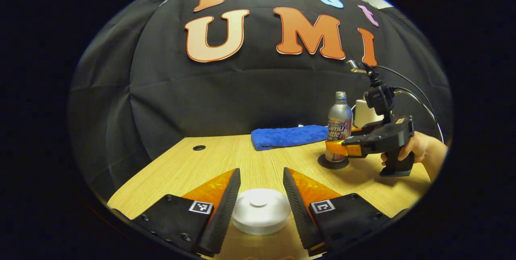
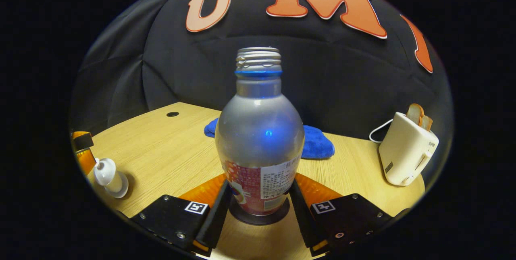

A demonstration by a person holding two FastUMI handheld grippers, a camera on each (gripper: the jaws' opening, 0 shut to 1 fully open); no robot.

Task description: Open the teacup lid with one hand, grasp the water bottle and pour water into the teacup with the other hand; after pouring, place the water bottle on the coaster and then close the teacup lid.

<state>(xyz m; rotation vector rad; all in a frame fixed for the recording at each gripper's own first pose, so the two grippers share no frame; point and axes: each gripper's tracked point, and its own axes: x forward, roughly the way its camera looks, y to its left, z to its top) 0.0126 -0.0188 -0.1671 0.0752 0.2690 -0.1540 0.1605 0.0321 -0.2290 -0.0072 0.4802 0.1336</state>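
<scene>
The white teacup lid point(image 1: 260, 207) sits low between the fingers of my left gripper point(image 1: 262, 171), which touch its two sides. In the right gripper view the white teacup point(image 2: 108, 176) stands at the far left with its lid on, and one left-gripper finger point(image 2: 82, 151) shows beside it. The silver water bottle point(image 2: 260, 131), uncapped, stands upright on the dark round coaster point(image 2: 258, 217). My right gripper point(image 2: 260, 183) is shut on the bottle's lower body. The left gripper view shows the same bottle point(image 1: 340, 119), the coaster point(image 1: 333, 163) and the right gripper point(image 1: 332, 149).
A folded blue towel point(image 1: 288, 136) lies at the back of the wooden table point(image 1: 193, 171). A white toaster point(image 2: 405, 151) with bread slices stands at the right. A hand point(image 1: 415, 149) holds the right gripper. There is a cable hole point(image 1: 198, 147) at the back left.
</scene>
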